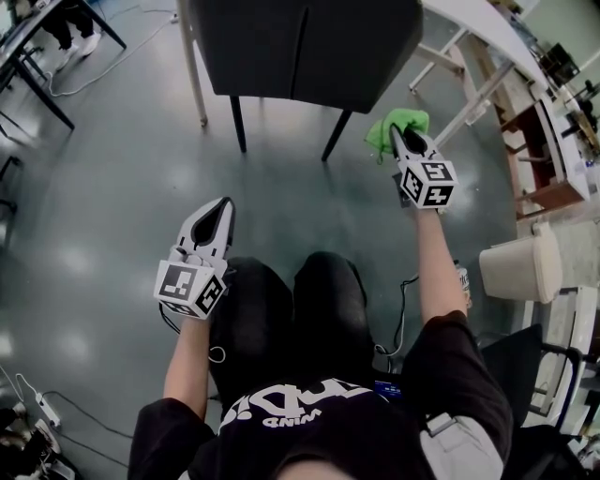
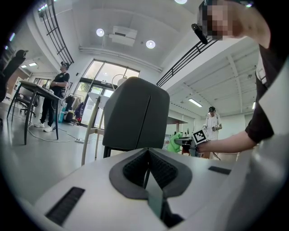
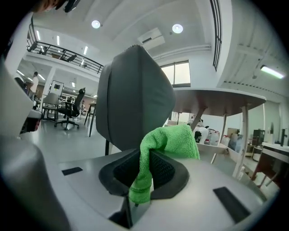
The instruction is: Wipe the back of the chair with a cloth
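The person sits and holds both tools out over the grey floor [image 1: 112, 206]. In the head view the chair [image 1: 309, 47] stands at 12 o'clock, with its dark grey back turned to the person and its thin dark legs below it.

The right claw [image 3: 142, 180] is clamped on the green cloth [image 3: 167, 144]. The right gripper view shows a narrow fold of the cloth pressed between the two dark pads, and the rest of it comes out above the jaws in a soft heap that leans toward 2 o'clock. In the head view the cloth is at 1 o'clock, low beside the right-hand chair leg and under the lower edge of the chair back. In the left gripper view a small gap shows between the cloth and the chair, so they are near but apart.

The left claw [image 2: 146, 167] has its jaws together with nothing between them. In the head view it is at 9 o'clock, above the person's left knee and well apart from the chair, and it points toward 12 o'clock.

A white counter [image 1: 478, 28] stands at 2 o'clock, behind the cloth.
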`<state>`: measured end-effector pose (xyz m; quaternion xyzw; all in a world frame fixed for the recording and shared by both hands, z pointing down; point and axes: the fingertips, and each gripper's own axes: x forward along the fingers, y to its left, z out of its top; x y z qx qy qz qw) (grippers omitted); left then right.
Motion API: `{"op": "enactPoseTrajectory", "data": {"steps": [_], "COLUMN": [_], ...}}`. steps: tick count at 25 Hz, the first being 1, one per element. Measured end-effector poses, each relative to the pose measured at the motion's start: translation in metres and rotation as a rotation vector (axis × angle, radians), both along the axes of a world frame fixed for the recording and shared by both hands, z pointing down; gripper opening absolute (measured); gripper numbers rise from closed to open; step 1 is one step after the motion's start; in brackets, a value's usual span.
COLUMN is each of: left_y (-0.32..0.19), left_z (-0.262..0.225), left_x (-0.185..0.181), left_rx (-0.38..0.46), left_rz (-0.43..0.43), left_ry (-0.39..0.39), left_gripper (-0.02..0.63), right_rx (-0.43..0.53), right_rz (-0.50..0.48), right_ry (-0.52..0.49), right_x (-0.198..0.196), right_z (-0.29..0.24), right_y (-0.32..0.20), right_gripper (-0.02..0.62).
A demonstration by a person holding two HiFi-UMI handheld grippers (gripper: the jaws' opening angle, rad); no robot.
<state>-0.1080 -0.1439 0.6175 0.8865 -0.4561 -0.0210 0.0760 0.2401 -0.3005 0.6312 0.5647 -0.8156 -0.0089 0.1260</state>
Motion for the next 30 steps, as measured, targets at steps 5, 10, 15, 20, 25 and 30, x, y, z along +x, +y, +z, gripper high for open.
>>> {"op": "enactPoseTrajectory", "data": {"steps": [5, 10, 15, 20, 25, 30], "left_y": [-0.001, -0.003, -0.006, -0.011, -0.016, -0.016], "left_z": [0.000, 0.000, 0.001, 0.000, 0.004, 0.009], "left_x": [-0.004, -0.011, -0.020, -0.025, -0.032, -0.040], "left_rx": [0.000, 0.001, -0.003, 0.001, -0.009, -0.019], "left_rz": [-0.004, -0.015, -0.028, -0.035, -0.048, -0.063], "left_ry": [-0.001, -0.003, -0.004, -0.004, 0.000, -0.008], "left_gripper": [0.000, 0.000, 0.000, 0.000, 0.000, 0.000], "right_rx": [-0.010, -0.010, -0.012, -0.009, 0.001, 0.007], "right_rz": [-0.047, -0.103, -0.180, -0.288, -0.399, -0.446], "right_ry": [-0.015, -0.023, -0.027, -0.020, -0.010, -0.040], "right_x": [-0.034, -0.078, -0.134, -0.203, -0.271, -0.320], "right_z": [0.009, 0.009, 0.008, 0.006, 0.001, -0.004], "right_y": [-0.018, -0.042, -0.061, -0.069, -0.073, -0.084], "right_gripper": [0.048, 0.048, 0.048, 0.048, 0.048, 0.048]}}
